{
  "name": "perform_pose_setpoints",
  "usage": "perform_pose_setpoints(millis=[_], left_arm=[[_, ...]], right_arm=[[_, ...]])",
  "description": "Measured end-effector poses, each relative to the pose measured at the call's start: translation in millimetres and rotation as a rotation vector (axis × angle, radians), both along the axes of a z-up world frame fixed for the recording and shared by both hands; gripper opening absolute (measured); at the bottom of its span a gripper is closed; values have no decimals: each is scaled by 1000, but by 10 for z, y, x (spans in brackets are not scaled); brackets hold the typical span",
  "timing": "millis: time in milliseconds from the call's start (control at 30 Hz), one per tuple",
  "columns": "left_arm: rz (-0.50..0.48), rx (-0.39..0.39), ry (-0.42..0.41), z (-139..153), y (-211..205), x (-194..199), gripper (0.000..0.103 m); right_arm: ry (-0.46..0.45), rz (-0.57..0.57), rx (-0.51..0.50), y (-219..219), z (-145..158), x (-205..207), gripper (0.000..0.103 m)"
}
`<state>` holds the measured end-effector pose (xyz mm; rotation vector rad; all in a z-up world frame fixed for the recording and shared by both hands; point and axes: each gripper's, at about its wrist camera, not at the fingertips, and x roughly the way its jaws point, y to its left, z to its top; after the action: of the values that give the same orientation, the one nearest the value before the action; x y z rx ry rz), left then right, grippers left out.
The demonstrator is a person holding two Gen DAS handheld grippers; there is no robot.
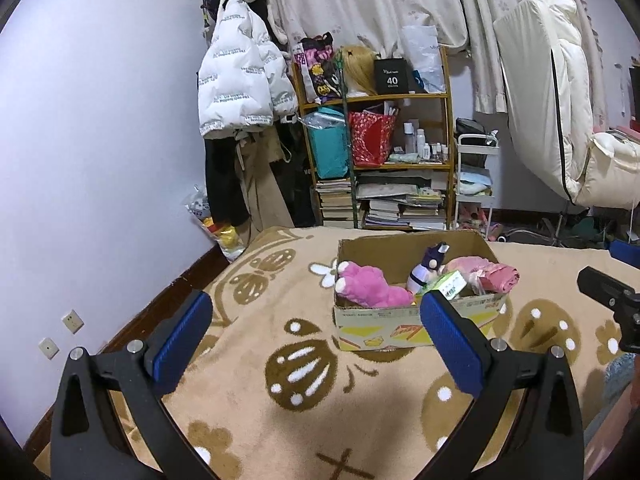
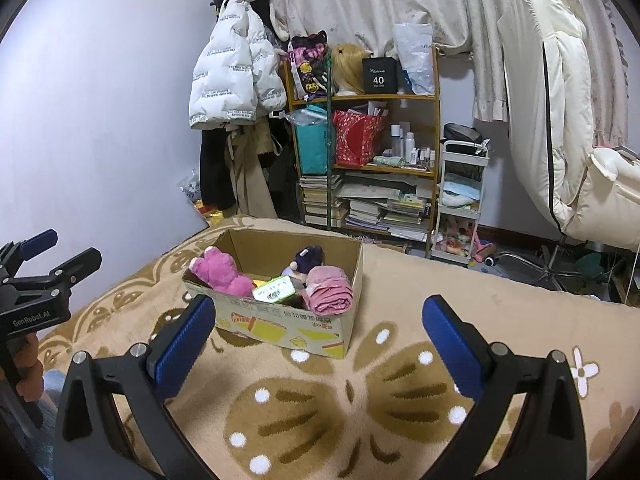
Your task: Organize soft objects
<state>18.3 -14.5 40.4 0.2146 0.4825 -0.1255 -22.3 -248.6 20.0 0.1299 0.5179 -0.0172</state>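
A cardboard box (image 1: 416, 318) (image 2: 280, 322) stands on the tan butterfly-pattern blanket (image 1: 312, 376) (image 2: 320, 400). Inside lie a pink plush toy (image 1: 370, 286) (image 2: 222, 274), a small purple-haired doll (image 1: 428, 266) (image 2: 306, 260), a green-and-white packet (image 1: 450, 282) (image 2: 276, 290) and a rolled pink cloth (image 1: 492, 274) (image 2: 330, 290). My left gripper (image 1: 320, 328) hovers open just short of the box, nothing between its blue pads (image 1: 182, 344). My right gripper (image 2: 318, 330) is open too, with the box ahead and to its left. Each gripper shows at the edge of the other's view (image 1: 616, 304) (image 2: 36, 280).
Beyond the bed stand a cluttered wooden shelf (image 1: 380, 144) (image 2: 368, 152) with books and bags, a white trolley (image 2: 460, 196), hanging coats (image 1: 244, 80) and a white chair (image 2: 568, 140). A wall runs along the left. A hand (image 2: 28, 364) holds the left gripper's handle.
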Motion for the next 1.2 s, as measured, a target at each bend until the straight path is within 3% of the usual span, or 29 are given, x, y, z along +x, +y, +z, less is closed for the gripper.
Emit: perform_pose_setpoints(millis=[267,1200], left_arm=[[-8,22,53,-134,-67,102,103],[-42,49,80,-280,-139,135,103]], right_arm=[[10,5,-28,37,-106,71,103],[24,6,-38,35,-197,123,103]])
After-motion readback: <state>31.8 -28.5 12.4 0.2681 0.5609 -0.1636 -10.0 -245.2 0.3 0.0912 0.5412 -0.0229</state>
